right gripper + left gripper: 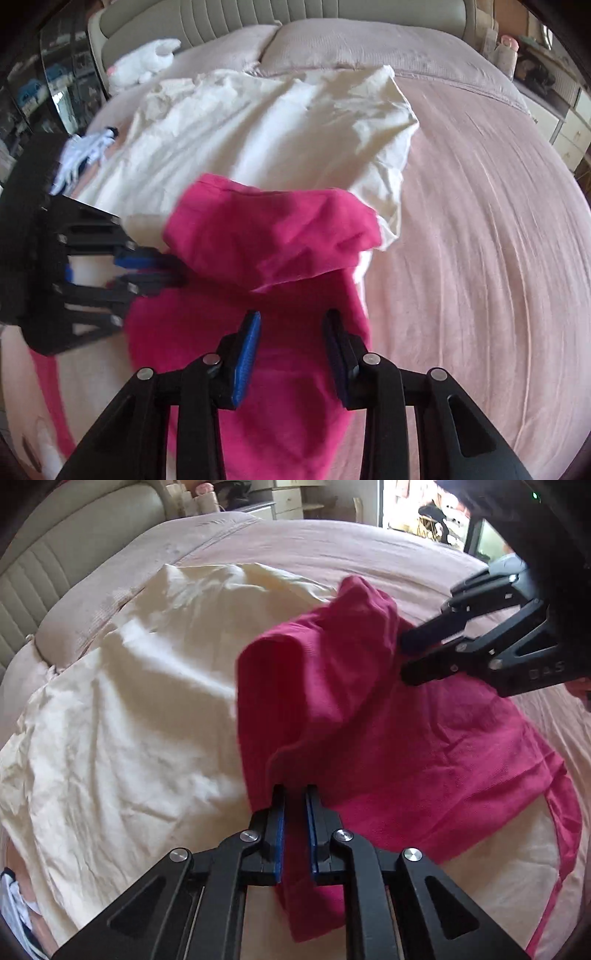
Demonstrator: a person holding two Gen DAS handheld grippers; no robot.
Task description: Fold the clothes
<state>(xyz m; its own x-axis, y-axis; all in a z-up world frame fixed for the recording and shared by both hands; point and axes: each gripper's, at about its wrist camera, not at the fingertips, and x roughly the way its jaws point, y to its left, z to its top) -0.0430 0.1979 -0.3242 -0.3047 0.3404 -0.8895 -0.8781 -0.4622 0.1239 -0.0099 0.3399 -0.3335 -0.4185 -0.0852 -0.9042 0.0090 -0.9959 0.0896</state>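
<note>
A pink garment (369, 738) lies partly on a cream sheet (129, 701) spread over the bed. My left gripper (294, 794) is shut on a fold of the pink garment, with cloth pinched between its blue pads. It enters the right wrist view from the left, and there the left gripper (177, 273) bites the garment's edge. My right gripper (291, 325) points down over the pink garment (273, 240). Its jaws stand apart with pink cloth between them, and the left blue pad's face is bare. A raised ridge of cloth runs between the two grippers.
The bed has a pale pink cover (480, 258), pillows and a padded headboard (258, 18). A white and blue garment (85, 155) and a white soft toy (144, 62) lie at the far left. Drawers (565, 122) stand to the right of the bed.
</note>
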